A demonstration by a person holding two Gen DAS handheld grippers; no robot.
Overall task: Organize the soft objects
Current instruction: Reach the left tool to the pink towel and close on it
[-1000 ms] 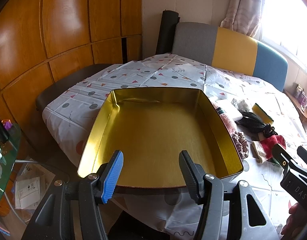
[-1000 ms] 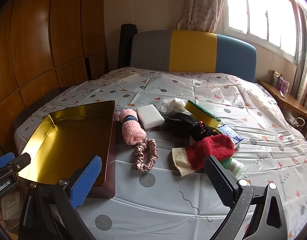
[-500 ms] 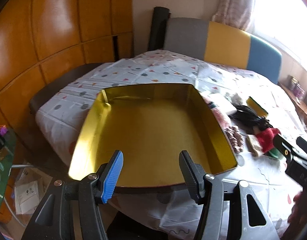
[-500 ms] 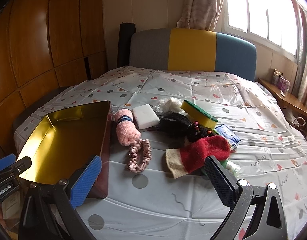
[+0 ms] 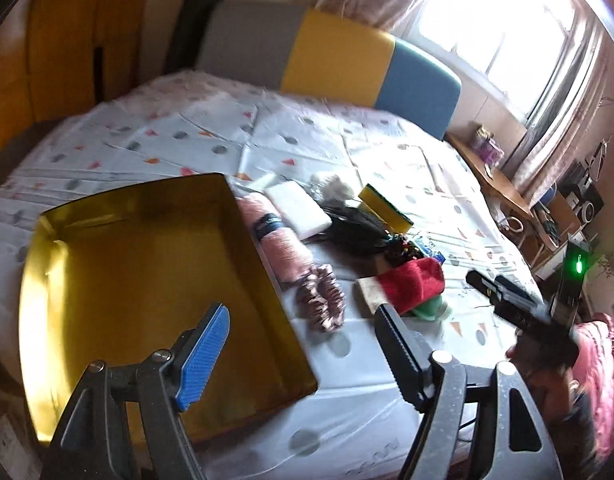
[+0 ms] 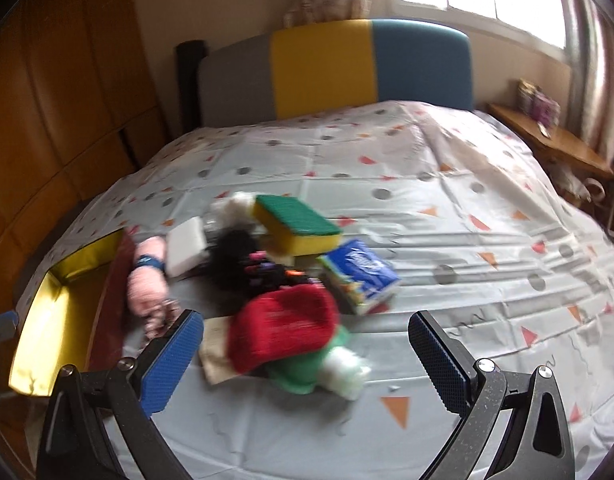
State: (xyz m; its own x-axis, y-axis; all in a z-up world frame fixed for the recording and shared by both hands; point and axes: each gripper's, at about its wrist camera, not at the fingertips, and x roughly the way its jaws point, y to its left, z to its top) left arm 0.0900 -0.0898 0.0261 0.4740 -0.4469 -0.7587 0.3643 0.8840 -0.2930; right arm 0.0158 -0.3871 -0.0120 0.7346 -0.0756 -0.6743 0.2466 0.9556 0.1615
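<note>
**Soft things heaped beside an empty gold tin**

Soft things lie in a loose pile just right of the gold tin point(image 5: 147, 280), which holds nothing yet. The pink rolled towel point(image 5: 279, 240) rests along the tin's right wall, its long axis running with that wall; the scrunchie point(image 5: 323, 300) sits at its near end. Farther from the tin, the red cloth point(image 6: 283, 328) lies closest to the right claw point(image 6: 307, 360), just ahead of its spread jaws, with nothing between them. The left claw point(image 5: 303, 356) hangs over the tin's near right corner; its jaws have just been opening and hold nothing. The bedspread point(image 6: 467, 240) right of the pile is bare, leaving room to approach.
</note>
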